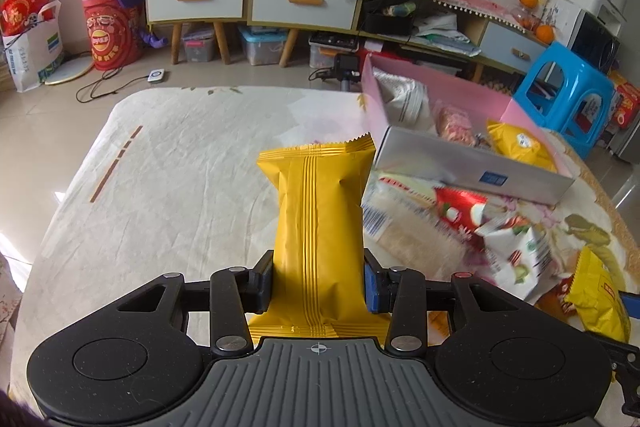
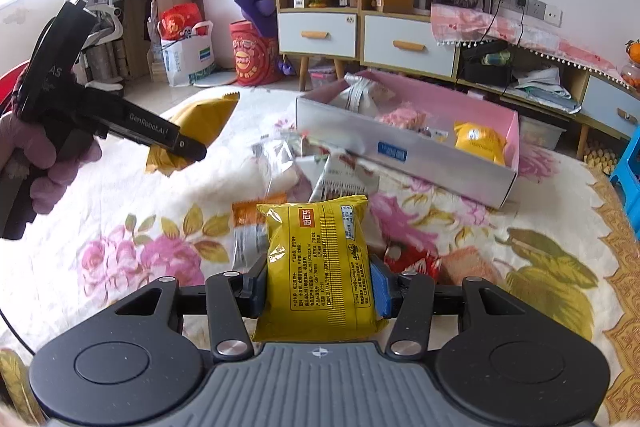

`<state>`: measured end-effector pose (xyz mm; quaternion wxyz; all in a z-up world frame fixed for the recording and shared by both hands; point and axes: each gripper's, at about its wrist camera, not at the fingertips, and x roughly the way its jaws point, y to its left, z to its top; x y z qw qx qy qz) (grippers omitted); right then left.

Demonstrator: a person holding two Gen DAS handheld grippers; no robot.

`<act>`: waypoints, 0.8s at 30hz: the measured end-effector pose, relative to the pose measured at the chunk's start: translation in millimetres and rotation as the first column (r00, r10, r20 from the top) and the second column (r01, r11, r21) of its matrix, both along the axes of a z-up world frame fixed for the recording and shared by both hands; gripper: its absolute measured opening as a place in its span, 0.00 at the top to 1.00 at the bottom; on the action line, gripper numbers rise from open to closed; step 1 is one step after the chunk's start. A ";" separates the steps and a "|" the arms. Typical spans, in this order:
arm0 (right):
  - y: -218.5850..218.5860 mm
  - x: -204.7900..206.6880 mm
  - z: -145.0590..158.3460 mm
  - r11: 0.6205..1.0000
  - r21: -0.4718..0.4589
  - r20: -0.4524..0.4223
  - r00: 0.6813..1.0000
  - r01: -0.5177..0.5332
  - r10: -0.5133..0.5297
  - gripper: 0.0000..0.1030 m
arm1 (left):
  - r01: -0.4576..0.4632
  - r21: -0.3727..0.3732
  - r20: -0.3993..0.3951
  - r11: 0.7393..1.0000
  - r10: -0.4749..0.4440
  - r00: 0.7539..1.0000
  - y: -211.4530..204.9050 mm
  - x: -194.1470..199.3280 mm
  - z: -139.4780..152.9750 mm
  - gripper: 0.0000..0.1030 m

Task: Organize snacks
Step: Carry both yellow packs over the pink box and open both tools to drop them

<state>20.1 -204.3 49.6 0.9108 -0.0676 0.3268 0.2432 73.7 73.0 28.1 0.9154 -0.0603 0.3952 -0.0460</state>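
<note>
My left gripper [image 1: 318, 287] is shut on a plain yellow snack packet [image 1: 320, 211], held above the white cloth; its ribbed seam faces the camera. The same gripper [image 2: 176, 143] shows in the right wrist view at the left, with the yellow packet [image 2: 200, 119] behind its fingers. My right gripper [image 2: 318, 291] is shut on a yellow snack packet with printed text [image 2: 320, 255], lifted over the floral cloth. A pink and grey open box [image 2: 404, 151] lies beyond, holding several snacks. Loose snack packets [image 1: 460, 223] lie in front of the box [image 1: 460, 159].
The table [image 1: 168, 179] has a rounded far edge, with floor beyond. A blue stool [image 1: 568, 95] stands at the right. Cabinets with drawers [image 2: 408, 43] line the back wall. A person's gloved hand [image 2: 48, 163] holds the left gripper's handle.
</note>
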 end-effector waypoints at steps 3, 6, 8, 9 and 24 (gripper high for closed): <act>-1.0 8.4 8.0 1.000 0.008 0.018 1.000 0.016 -0.016 0.60 | 0.003 -0.009 0.011 1.000 -0.003 1.000 -5.0 2.6 5.2 0.62; -2.0 17.8 13.9 0.999 0.012 0.036 0.999 0.035 -0.035 0.60 | 0.002 -0.018 0.018 1.000 -0.002 1.000 -9.5 5.7 9.4 0.62; -3.3 25.8 18.4 0.999 0.016 0.046 0.998 0.049 -0.050 0.60 | 0.001 -0.026 0.019 1.000 -0.001 1.000 -12.8 8.1 11.9 0.62; -4.0 29.8 20.3 0.998 0.019 0.050 0.997 0.057 -0.058 0.60 | 0.000 -0.030 0.019 1.000 0.000 1.000 -14.3 9.6 13.1 0.62; -20.3 100.5 37.0 0.977 0.084 0.048 0.978 0.198 -0.202 0.60 | 0.022 -0.093 0.049 0.995 -0.017 0.999 -48.0 40.5 37.8 0.62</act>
